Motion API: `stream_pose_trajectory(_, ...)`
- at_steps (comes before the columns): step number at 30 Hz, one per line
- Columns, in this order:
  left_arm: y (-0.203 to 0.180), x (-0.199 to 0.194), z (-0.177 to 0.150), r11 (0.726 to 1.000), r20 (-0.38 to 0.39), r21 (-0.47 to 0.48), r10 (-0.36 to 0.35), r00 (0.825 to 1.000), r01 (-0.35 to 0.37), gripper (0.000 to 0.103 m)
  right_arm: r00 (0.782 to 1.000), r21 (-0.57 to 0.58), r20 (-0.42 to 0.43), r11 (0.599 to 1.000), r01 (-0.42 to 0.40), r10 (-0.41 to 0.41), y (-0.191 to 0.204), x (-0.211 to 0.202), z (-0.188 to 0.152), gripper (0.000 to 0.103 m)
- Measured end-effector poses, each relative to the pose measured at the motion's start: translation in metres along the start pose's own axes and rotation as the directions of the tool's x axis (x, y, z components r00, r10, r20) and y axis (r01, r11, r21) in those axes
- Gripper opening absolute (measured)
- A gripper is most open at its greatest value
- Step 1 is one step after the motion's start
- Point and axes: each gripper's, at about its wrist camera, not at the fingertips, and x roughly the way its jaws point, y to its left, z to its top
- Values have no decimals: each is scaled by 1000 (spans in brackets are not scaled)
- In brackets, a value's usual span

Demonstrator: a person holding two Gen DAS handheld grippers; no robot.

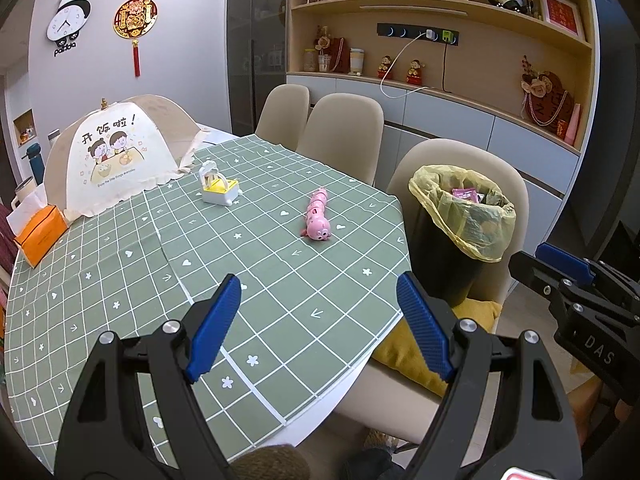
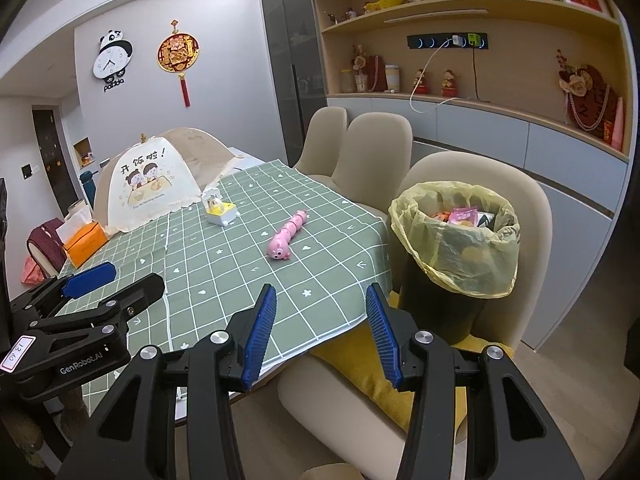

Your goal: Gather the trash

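A black bin lined with a yellow bag [image 1: 466, 216] stands on a beige chair at the table's right edge; it also shows in the right wrist view [image 2: 456, 240]. Wrappers [image 2: 462, 216] lie inside it. My left gripper [image 1: 320, 308] is open and empty above the table's near edge. My right gripper [image 2: 320, 320] is open and empty over the table corner and the chair seat, left of the bin. Each gripper shows at the edge of the other's view.
On the green checked tablecloth [image 1: 240, 280] lie a pink caterpillar toy [image 1: 317, 220], a white and yellow toy [image 1: 218, 186], a mesh food cover [image 1: 120, 156] and an orange tissue box [image 1: 40, 236]. A yellow cushion [image 2: 368, 368] lies on the chair. Shelving stands behind.
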Motion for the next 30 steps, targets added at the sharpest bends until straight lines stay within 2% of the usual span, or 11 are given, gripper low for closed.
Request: stream_pose_trajectory(30,-3,10,2,1000,-10,-8,-26,1000,26,76,999,9,-10,999,31,-31,-13,5,0,44)
